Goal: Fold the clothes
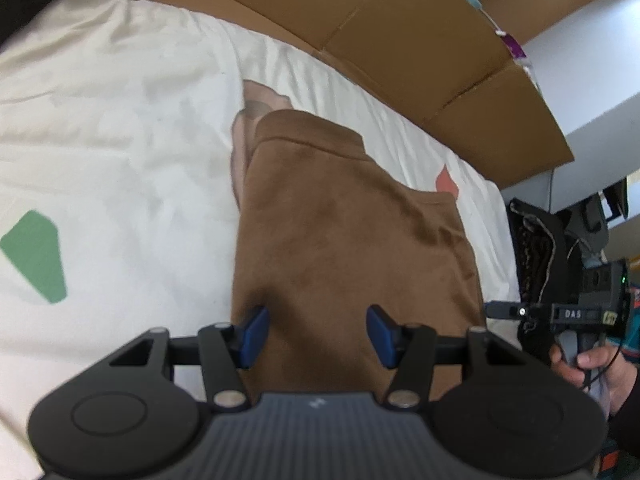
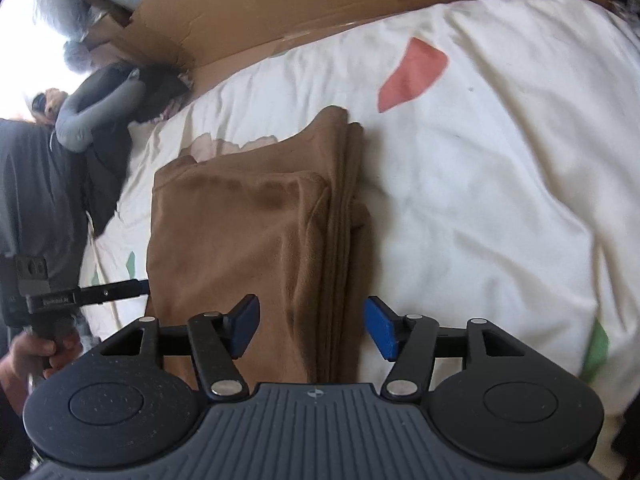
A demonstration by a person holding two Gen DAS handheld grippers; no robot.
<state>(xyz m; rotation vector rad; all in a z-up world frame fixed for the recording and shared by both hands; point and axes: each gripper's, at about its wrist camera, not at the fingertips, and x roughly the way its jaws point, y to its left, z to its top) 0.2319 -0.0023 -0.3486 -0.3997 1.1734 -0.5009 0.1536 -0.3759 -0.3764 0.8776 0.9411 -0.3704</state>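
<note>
Lying folded on the white bed sheet (image 1: 120,128), the brown fleece garment (image 1: 344,240) occupies the centre of both wrist views. Left gripper (image 1: 318,334): jaws apart, hovering over the garment's near end, clamped on nothing. Right gripper (image 2: 312,326): jaws apart, straddling the stacked fold edge at 12 o'clock. Brown cardboard panels (image 1: 400,28) border the bed at 1 o'clock.

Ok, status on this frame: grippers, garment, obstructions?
Left gripper open, right gripper open, both over the near end. Brown garment folded narrow on white bedding, not gripped. Nothing in the way.
</note>
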